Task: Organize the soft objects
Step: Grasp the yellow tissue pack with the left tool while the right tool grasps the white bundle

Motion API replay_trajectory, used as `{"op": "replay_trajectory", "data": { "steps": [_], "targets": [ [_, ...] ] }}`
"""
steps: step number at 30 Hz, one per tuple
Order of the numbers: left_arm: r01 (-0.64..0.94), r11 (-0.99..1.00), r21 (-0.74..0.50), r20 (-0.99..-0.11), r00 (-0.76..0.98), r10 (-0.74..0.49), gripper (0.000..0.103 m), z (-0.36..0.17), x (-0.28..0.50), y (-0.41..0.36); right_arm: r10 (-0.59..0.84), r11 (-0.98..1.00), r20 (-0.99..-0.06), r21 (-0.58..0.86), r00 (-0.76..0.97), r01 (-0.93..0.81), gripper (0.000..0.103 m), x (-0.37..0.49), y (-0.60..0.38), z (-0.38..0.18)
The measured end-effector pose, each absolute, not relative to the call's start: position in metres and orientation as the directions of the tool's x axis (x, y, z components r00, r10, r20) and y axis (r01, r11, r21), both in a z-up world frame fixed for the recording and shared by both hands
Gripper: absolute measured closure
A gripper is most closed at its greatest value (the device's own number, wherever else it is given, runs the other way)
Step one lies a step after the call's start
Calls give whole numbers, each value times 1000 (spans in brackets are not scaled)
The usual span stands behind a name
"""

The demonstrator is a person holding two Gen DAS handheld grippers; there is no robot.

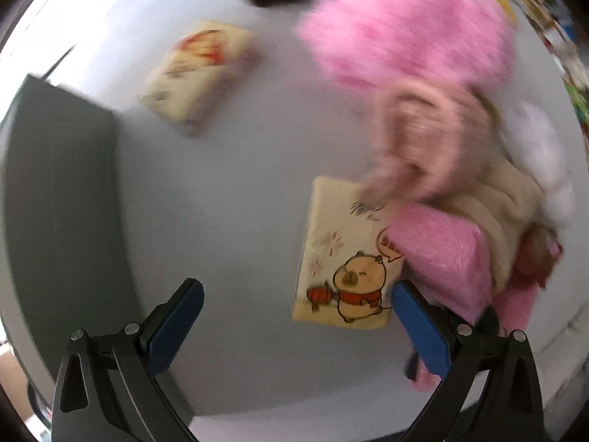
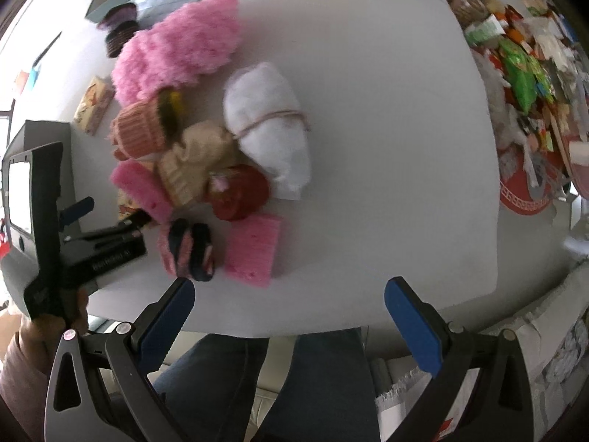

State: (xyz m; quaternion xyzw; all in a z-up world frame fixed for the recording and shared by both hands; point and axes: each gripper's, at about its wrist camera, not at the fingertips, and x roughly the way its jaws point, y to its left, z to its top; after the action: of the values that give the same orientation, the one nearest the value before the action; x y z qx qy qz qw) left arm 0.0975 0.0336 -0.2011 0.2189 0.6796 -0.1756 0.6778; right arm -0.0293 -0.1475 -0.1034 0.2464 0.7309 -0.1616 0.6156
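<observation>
A broad bare stretch of the desk lay open toward its right edge, where a heap of packets crowded the rim. Toward the left edge, piled soft objects blocked the way, with a pink sponge nearest the front edge. A dark box stood at the left edge, and open desk ran between it and the cartoon pack.

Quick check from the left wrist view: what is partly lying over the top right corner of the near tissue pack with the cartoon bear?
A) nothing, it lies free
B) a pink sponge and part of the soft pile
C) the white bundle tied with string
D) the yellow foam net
B: the pink sponge and the blurred pile above it cover the upper right corner of the bear tissue pack; the left gripper is open, holding nothing.
</observation>
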Motion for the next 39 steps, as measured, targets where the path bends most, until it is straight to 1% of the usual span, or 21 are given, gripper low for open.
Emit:
{"op": "replay_trajectory", "data": {
  "steps": [3, 7, 10, 13, 16, 19, 21, 24, 27, 29, 32, 35, 38, 39],
  "targets": [
    [476, 874, 97, -995, 28, 96, 0, -204, 111, 53, 160, 820, -980, 67, -116, 568, 0, -30, -156, -108],
    [483, 869, 105, -994, 20, 109, 0, -209, 113, 51, 153, 814, -983, 67, -102, 577, 0, -17, -176, -121],
    [461, 883, 89, -995, 11, 95, 0, -209, 114, 37, 138, 809, -987, 63, -84, 585, 0, 5, -189, -134],
    [470, 874, 121, -992, 23, 125, 0, -211, 120, 15, 106, 820, -989, 29, -100, 572, 0, 25, -199, -152],
    [483, 866, 127, -991, 22, 133, 0, -215, 125, 3, 122, 843, -984, 33, -130, 538, 0, 39, -200, -173],
    [497, 856, 141, -989, 39, 140, 0, -219, 135, -26, 151, 858, -978, 59, -141, 510, 0, 47, -198, -189],
    [496, 858, 131, -991, 44, 126, 0, -220, 138, -37, 176, 852, -975, 83, -133, 518, 0, 50, -198, -195],
    [489, 866, 105, -994, 40, 98, 0, -221, 142, -37, 169, 859, -980, 96, -101, 503, 0, 55, -197, -198],
    [467, 882, 60, -998, 23, 56, 0, -223, 141, -25, 155, 902, -984, 105, -86, 419, 0, 64, -182, -198],
    [428, 904, 6, -1000, -16, 14, 0, -228, 145, -14, 150, 918, -985, 106, -86, 383, 0, 67, -176, -204],
    [430, 903, 7, -999, -28, 21, 0, -229, 148, -17, 176, 893, -979, 117, -99, 434, 0, 66, -182, -217],
    [437, 900, 11, -998, -51, 37, 0, -236, 165, -25, 158, 893, -983, 104, -89, 438, 0, 67, -181, -217],
    [487, 871, 56, -998, -7, 68, 0, -230, 173, -34, 113, 914, -986, 56, -120, 401, 0, 69, -164, -218],
    [506, 859, 77, -997, 13, 82, 0, -223, 178, -50, 117, 916, -984, 54, -135, 396, 0, 70, -162, -219]
  ]
}}
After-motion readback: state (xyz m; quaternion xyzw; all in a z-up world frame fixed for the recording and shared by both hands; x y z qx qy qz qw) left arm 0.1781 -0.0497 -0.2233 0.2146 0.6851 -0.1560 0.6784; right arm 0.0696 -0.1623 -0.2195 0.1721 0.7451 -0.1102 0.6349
